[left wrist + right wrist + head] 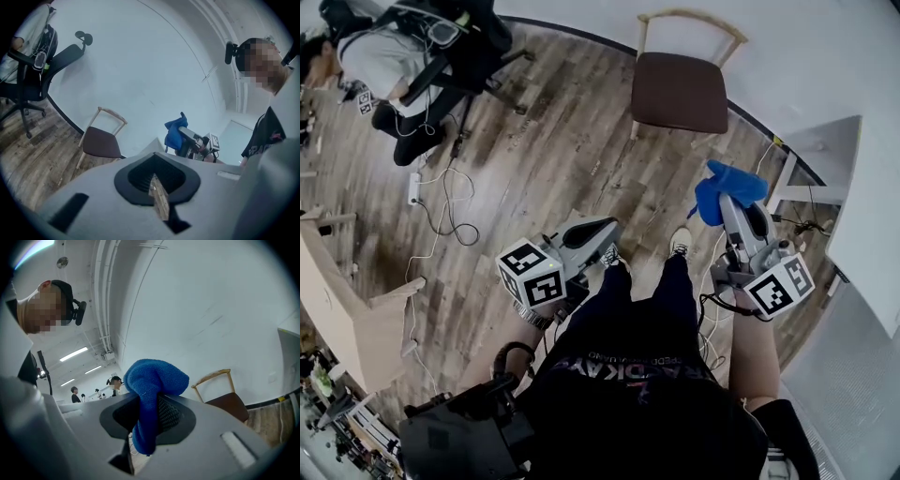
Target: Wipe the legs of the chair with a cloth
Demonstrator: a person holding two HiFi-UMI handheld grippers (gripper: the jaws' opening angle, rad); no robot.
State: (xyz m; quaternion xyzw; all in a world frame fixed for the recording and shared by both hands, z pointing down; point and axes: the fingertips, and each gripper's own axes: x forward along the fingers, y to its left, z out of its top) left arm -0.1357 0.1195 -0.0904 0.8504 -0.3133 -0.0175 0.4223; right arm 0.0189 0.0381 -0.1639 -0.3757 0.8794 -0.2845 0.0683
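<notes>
The person's own dark trouser legs (642, 314) lie nearest in the head view, both grippers held out at waist height on either side of them. The left gripper (605, 231) has its jaws drawn together on nothing, and only a thin sliver of floor shows between them. The right gripper (733, 210) is clamped on the blue cloth (724, 187), pinched at its middle. A rounded fold bulges above the jaws and a short tail hangs below.

The cloth looks like soft, light terry. It should be limp enough to wrap round a thin leg, and likely to slip if held only by an edge, so the bunched middle grip suits it.

Further off, well apart from both grippers, the chair (680, 89) stands against the white wall. It has a dark seat and a slim pale wooden frame that looks light and may slide on the plank floor (544, 141) under pressure. The empty gripper could steady it at the back rail.

By count there are one cloth, one chair to wipe and two grippers. The seat hides most of the legs, so they cannot be counted. Farthest off, a second person (370, 56) sits at an office chair (464, 47).
</notes>
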